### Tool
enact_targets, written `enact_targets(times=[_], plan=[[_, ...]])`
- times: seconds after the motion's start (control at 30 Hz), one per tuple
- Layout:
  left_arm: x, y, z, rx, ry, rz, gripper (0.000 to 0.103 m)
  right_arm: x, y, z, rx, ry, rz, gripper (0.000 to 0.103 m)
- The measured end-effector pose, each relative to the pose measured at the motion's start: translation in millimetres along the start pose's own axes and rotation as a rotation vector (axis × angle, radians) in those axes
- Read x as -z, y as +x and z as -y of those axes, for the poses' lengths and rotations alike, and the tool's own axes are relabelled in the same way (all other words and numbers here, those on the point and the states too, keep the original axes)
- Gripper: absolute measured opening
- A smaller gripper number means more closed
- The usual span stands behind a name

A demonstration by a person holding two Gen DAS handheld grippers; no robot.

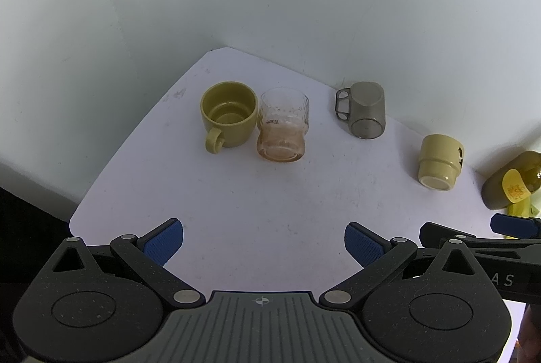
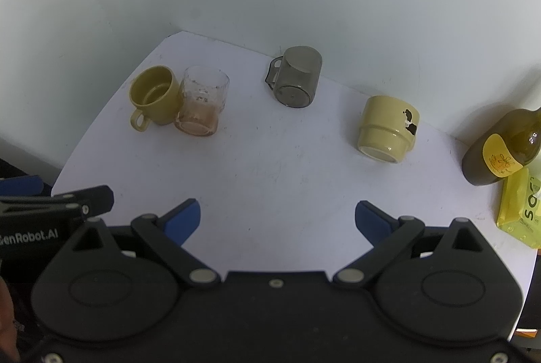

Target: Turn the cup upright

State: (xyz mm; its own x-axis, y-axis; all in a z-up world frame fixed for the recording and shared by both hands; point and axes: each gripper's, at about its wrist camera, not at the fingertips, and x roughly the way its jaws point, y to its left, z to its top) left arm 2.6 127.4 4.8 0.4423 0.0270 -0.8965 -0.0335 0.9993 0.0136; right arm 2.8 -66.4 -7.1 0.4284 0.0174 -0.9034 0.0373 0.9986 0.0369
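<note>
**Cups waiting to be righted, with neighbours close by**

Cups stand along the back of the white table [image 2: 270,167]; the olive mug [image 2: 154,96] sits mouth-up and touches the upright clear glass [image 2: 202,104], whereas the grey mug [image 2: 297,77] and the pale yellow cup [image 2: 389,133] both appear to be inverted, bases showing; which of these two is meant cannot be told.

Both tools hang back near the table's front edge; the left gripper [image 1: 263,244] has its blue pads spread wide with nothing between them; the right gripper [image 2: 277,221] is likewise splayed and empty.

Risks, as a judgement: a smooth glazed wall may slip between the pads if pinched off-centre during the turn; the grey mug sits near the wall, so a rotation there could knock its handle [image 2: 272,72] against it; the pale yellow cup lies fairly near the dark bottle [image 2: 500,150] and yellow packet [image 2: 520,211], which a wide swing might topple; a rim released while tilted could roll the cup away.
</note>
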Motion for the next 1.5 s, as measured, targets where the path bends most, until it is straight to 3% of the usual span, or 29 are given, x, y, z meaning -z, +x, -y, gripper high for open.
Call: enact_targets(times=[0.4,0.6,0.8,1.0,1.1,1.2,1.27,1.37,1.5], plan=[[-1,-1,0,0.013,-0.005,0.008,0.103,-1,0,-2,-0.001,-0.004,0.001,0.099],[-3,5,-5,0.036,-0.035,0.048,0.103,-3,1,0,-0.002,0.003,0.001,0.100],[-10,49,-12,0.007,-0.029,0.036,0.103,-3,8,7,-0.001,0.030,-0.019,0.100],[-16,100,-11,-0.008,-0.062,0.106,0.103,4,6,28,0.039,0.118,-0.021,0.100],[-24,128,2,0.002,0.012,0.098,0.102,12,5,44,0.070,0.190,-0.034,0.100],[-31,156,17,-0.002,0.130,0.089,0.095,22,3,56,0.113,0.250,-0.046,0.100],[-41,181,23,0.020,0.159,0.038,0.095,30,1,61,0.138,0.278,-0.050,0.100],[-50,206,21,0.049,0.111,-0.009,0.095,40,-4,68,0.174,0.319,-0.048,0.100],[-60,216,25,0.063,0.086,0.006,0.095,54,-11,77,0.217,0.378,-0.053,0.100]])
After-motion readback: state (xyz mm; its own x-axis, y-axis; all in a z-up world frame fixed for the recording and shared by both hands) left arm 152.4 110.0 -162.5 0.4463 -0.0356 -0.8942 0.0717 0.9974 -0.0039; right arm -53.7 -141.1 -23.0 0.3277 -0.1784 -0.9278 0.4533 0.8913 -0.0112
